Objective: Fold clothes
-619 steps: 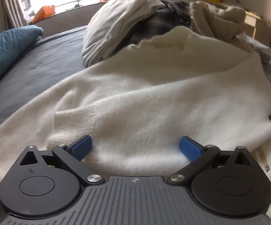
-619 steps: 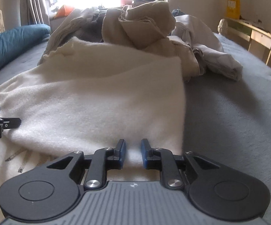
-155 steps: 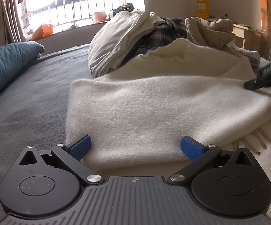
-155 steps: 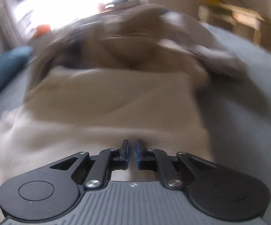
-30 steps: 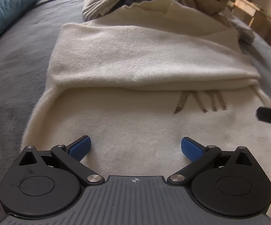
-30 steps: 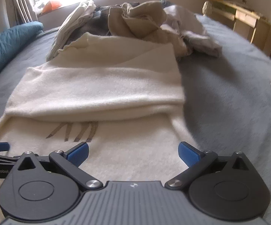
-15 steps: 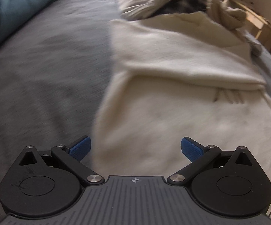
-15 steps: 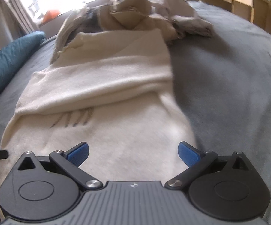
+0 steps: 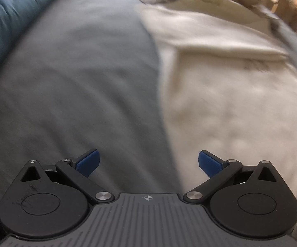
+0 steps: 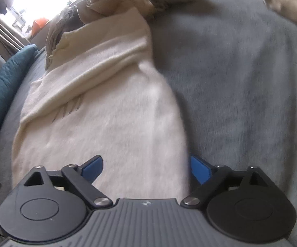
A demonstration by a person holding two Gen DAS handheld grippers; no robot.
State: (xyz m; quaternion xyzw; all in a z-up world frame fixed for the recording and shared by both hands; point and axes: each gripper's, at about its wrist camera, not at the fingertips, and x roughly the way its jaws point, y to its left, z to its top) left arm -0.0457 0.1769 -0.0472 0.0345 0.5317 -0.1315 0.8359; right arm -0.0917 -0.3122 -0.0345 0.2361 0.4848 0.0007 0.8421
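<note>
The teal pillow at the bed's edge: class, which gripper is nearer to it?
Left. The left gripper hovers over grey bedding beside the teal pillow; the right gripper straddles the cream garment's far edge.

Both tongs (image 9: 147, 161) (image 10: 146, 168): black linkages, blue pads, silver screws, ribbed grey housing

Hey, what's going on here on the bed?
A person is folding a cream garment on a grey bed, one hand-held gripper per hand. One fold is already laid across it. The left hand-held gripper is open over its left edge; the right hand-held gripper, jaws just closing, straddles its right edge, not yet pinching.
</note>
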